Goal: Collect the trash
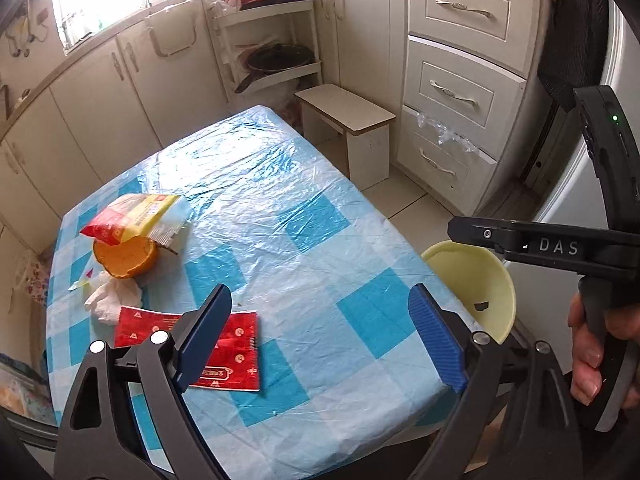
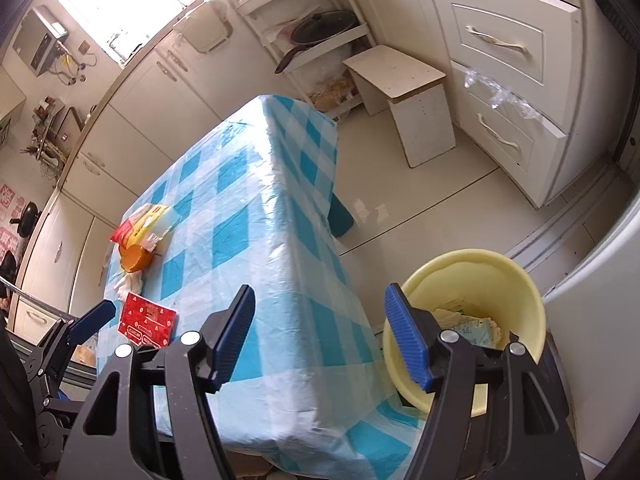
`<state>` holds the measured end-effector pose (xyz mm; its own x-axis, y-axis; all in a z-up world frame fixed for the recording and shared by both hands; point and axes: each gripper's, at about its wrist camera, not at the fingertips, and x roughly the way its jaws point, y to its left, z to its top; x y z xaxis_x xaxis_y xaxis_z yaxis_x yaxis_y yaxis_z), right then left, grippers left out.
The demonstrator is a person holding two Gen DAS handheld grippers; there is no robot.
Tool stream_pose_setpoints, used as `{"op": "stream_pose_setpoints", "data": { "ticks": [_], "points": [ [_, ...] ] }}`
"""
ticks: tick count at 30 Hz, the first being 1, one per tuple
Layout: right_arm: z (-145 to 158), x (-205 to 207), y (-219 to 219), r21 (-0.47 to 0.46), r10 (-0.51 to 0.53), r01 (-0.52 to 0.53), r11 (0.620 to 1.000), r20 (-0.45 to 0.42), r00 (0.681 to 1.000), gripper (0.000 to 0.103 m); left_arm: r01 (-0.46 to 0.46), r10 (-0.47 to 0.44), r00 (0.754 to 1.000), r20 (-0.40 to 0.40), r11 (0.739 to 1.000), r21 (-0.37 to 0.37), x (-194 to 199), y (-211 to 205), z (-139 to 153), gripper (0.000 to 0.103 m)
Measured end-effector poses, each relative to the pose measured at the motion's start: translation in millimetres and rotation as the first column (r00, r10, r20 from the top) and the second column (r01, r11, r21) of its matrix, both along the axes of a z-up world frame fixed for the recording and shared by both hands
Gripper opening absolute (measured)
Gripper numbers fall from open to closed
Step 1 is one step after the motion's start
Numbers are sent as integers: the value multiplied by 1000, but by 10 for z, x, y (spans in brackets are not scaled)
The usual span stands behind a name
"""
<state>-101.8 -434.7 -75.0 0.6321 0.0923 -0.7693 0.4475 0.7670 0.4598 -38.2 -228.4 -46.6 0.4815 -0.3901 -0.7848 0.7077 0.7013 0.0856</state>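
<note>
My left gripper (image 1: 320, 336) hangs spread wide and empty over the near end of the blue-and-white checked, plastic-covered table (image 1: 280, 184), and my right gripper (image 2: 320, 340) is likewise parted, holding nothing. Trash lies at the table's left: a flat red foil wrapper (image 1: 228, 352), a crumpled white tissue (image 1: 112, 300), an orange half (image 1: 126, 258) and a red-and-yellow packet (image 1: 136, 220). The pale yellow plastic bin (image 2: 480, 280) stands on the floor near the right, holding what looks like crumpled paper.

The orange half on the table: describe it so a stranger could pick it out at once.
Start at the table with the blue-and-white checked cloth and go to the cluster of litter at its left side. The orange half lies there, partly under a red-and-yellow wrapper, with crumpled white tissue beside it. It is the only round, orange thing among flat wrappers.
</note>
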Motion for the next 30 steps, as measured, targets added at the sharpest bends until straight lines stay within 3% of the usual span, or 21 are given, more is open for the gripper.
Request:
{"op": "stream_pose_setpoints", "data": {
  "ticks": [9, 15, 18, 21, 24, 27, 30],
  "points": [
    [92, 339, 494, -71, 86, -86, 994, 11, 996, 68, -55, 54, 997, 51, 998, 31, 103, 385, -15, 90],
    [51, 595, 843, -102, 157, -156, 983, -1, 988, 69, -147, 147, 989, 10, 989, 14, 402, 780, -57, 90],
    [27, 706, 1034, -130, 195, -194, 972, -12, 981, 69, -228, 227, 974, -19, 974, -11, 629, 1082, -23, 91],
    [-25, 831, 1231, -125, 245, -246, 961, -22, 969, 69, -363, 356, 928, -111, 931, -47, 944, 1504, -38, 91],
    [-54, 944, 1472, -138, 313, -314, 939, -30, 949, 70, -511, 470, 840, -273, 854, -102, 1260, 1987, -118, 91],
    [-75, 1038, 1695, -162, 378, -379, 911, -38, 925, 74, -592, 511, 775, -372, 794, -143, 1402, 2257, -180, 91],
    [-124, 1113, 1874, -187, 426, -429, 884, -61, 903, 78, -606, 522, 762, -383, 784, -139, 1448, 2286, -221, 91]
  ]
}}
